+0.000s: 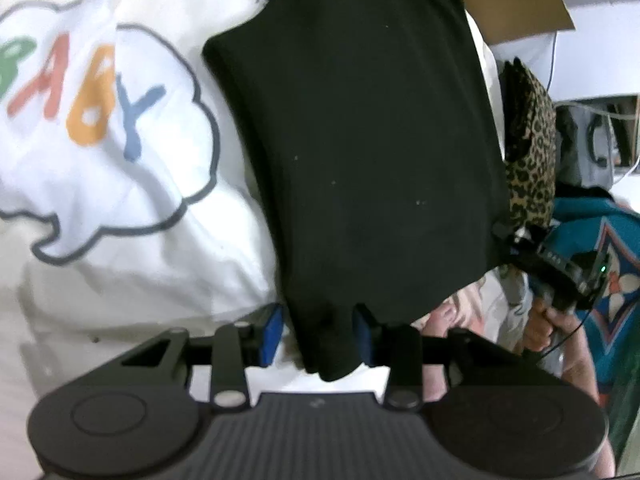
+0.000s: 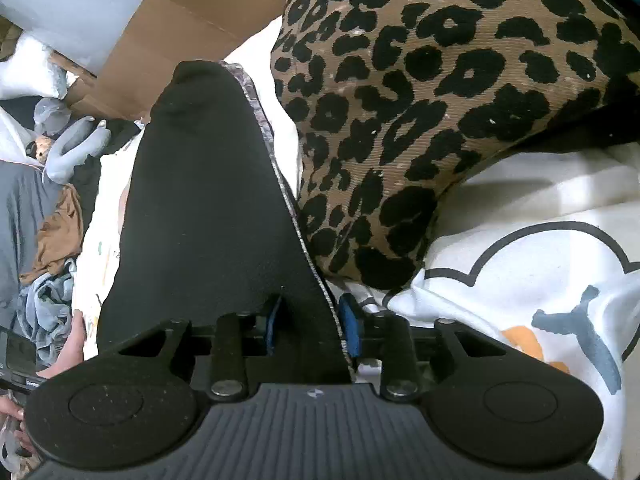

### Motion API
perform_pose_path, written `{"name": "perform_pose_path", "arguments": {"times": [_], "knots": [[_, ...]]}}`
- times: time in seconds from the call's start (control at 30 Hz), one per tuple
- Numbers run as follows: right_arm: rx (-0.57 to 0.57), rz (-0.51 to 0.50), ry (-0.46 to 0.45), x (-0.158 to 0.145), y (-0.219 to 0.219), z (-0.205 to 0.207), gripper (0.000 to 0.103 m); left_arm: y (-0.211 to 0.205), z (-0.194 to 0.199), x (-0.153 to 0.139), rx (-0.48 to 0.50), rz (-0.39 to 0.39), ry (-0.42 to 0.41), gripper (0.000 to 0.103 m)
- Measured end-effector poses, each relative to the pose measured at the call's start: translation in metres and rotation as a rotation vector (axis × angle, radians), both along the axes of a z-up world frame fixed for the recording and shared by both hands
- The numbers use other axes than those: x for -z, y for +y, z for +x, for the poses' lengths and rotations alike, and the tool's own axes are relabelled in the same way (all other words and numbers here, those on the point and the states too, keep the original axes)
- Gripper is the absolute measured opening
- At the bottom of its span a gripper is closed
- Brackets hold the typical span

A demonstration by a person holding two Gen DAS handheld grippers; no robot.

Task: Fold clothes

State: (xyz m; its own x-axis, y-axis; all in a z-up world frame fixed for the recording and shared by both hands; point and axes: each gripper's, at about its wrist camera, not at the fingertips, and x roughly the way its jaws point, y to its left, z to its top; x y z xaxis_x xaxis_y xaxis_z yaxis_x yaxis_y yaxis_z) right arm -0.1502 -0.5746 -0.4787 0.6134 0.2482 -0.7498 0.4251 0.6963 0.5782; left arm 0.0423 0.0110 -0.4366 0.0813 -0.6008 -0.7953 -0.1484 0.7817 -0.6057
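Nearest the lens in the left wrist view, the left gripper (image 1: 318,334) has the bunched lower edge of the black garment (image 1: 360,140) between its blue pads (image 1: 271,334); the right-hand pad lies against the cloth, while a sliver of white shows beside the left one, so the hold looks loose rather than firm (I would not call it a clamp). From that pinch the black garment runs straight away from the claw, its long axis nearly in line with the fingers, lying over a white "BABY" print shirt (image 1: 100,128). In the right wrist view the right gripper (image 2: 310,326) is closed on another edge of the same black garment (image 2: 208,200), the cloth with its pale hem filling the space between the pads and stretching forward to a rounded far end. Each hand has its own corner, so neither is nearer; the next fold, as I judge it, turns on carrying both held edges forward along that long axis to the far end. Both grippers point steeply down at the pile. Just right of the black cloth sits a leopard-print garment (image 2: 440,100), touching it along the hem, and beyond that a cardboard box (image 2: 172,36). The hand on the right gripper's handle (image 1: 560,320) shows at the left view's edge.
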Motion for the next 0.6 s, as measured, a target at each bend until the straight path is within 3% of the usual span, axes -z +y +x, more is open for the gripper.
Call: {"name": "perform_pose_path", "arguments": {"times": [0.17,0.6], "knots": [[0.004,-0.007,0.008,0.002,-0.003,-0.003,0.027,-0.001,-0.008,0.009,-0.054,-0.041,0.006,0.043],[-0.024,-0.018,0.042,0.001,-0.003,0.003,0.027,0.003,-0.008,0.025,-0.16,-0.197,0.006,0.049]]}}
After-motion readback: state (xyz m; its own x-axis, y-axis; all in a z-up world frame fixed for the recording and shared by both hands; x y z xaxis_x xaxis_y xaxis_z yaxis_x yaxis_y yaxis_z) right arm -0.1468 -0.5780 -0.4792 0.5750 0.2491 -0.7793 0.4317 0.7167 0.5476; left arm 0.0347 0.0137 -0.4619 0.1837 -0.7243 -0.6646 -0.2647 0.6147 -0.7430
